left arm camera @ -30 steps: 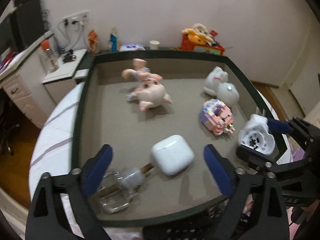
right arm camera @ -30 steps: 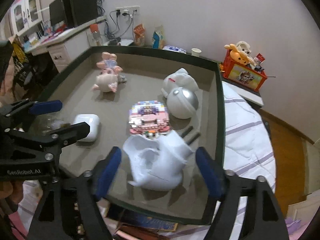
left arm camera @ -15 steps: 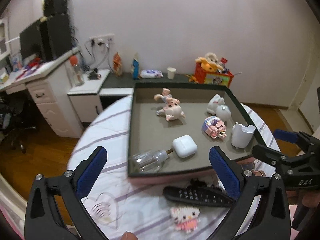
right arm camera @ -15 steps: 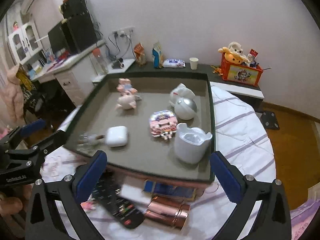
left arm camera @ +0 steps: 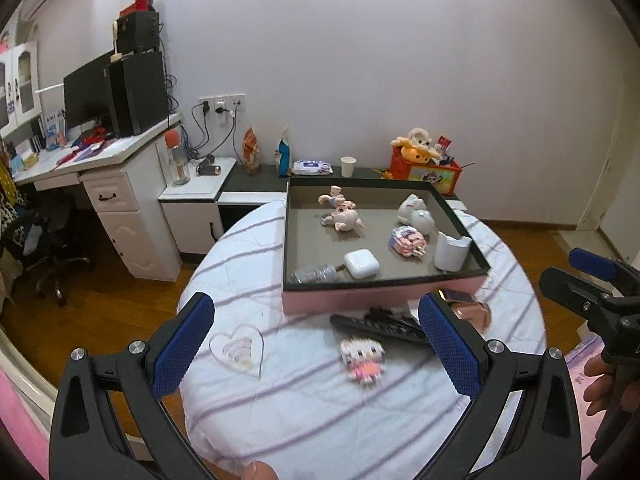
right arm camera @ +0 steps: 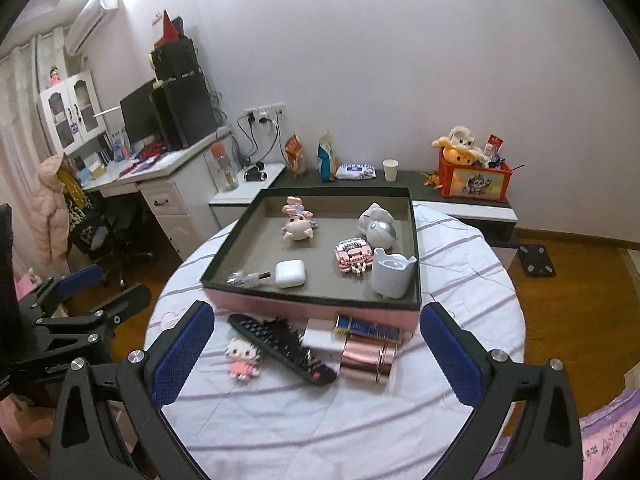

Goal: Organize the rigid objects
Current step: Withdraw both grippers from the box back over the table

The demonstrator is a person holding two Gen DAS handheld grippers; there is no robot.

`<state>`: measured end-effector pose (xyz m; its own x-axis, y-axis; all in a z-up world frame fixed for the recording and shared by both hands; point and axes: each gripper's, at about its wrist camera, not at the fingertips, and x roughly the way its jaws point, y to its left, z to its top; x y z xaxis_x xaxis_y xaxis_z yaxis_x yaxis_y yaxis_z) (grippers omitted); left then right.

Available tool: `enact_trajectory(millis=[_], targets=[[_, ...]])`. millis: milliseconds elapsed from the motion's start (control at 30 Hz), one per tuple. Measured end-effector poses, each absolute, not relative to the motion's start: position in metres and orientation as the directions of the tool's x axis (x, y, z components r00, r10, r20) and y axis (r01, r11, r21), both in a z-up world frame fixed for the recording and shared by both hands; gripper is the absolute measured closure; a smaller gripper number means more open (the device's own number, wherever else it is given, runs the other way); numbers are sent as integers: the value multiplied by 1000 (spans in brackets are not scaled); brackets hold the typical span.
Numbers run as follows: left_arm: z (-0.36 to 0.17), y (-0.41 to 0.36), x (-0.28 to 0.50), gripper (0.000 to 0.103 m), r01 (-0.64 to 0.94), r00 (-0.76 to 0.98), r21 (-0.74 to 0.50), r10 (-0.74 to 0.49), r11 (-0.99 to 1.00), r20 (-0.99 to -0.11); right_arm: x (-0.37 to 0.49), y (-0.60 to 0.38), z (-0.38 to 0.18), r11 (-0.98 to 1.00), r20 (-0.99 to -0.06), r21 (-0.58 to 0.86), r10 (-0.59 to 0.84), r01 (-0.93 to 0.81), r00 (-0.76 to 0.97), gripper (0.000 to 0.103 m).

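Pink-sided box (right arm camera: 312,307), toys inside

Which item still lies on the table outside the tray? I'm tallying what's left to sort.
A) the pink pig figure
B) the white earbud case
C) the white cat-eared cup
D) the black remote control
D: the black remote control lies on the striped tablecloth in front of the tray; the other three are inside the tray.

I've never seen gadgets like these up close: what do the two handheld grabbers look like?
Each is a black frame with silver bolt heads. The left gripper and the right gripper each carry two fingers faced with textured blue pads. Pale lettering is printed on each frame's side. No cables show.
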<state>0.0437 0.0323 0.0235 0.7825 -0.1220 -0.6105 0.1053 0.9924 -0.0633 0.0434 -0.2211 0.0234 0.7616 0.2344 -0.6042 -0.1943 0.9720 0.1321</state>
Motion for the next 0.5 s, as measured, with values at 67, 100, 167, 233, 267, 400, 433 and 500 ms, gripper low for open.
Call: enact_trajectory(millis=[67, 100, 167, 233, 267, 400, 433, 500], targets=[[24, 35, 28, 0, 101, 786, -76, -126, 992, -606, 27, -221, 25, 975, -597, 121, 223, -188, 770, 0], [24, 36, 23, 0, 100, 785, -82, -129, 992, -606, 21, -222, 24, 975, -595, 120, 223, -188, 772, 0], [22, 37, 13, 0, 101, 784, -91, -136, 991, -605, 9, -223, 23, 975, -597, 118, 222, -189, 771, 0], [19, 37, 2, 0, 97, 781, -91, -132, 991, -611, 0, -223, 20, 977, -603, 114, 211, -179, 769, 0], [18, 37, -2, 0, 93, 780, -92, -130, 991, -612, -3, -224, 18, 978, -607, 116, 210, -175, 766, 0], [9, 39, -14, 0, 84, 766, -100, -128, 991, -629, -12, -226, 8, 981, -625, 125, 194, -149, 756, 0], [9, 39, -16, 0, 79, 767, -96, -122, 992, -630, -14, -227, 7, 982, -626, 124, 191, -144, 756, 0], [10, 39, -22, 0, 80, 771, -99, -124, 992, -625, -19, -226, 8, 982, -624, 123, 187, -141, 759, 0]])
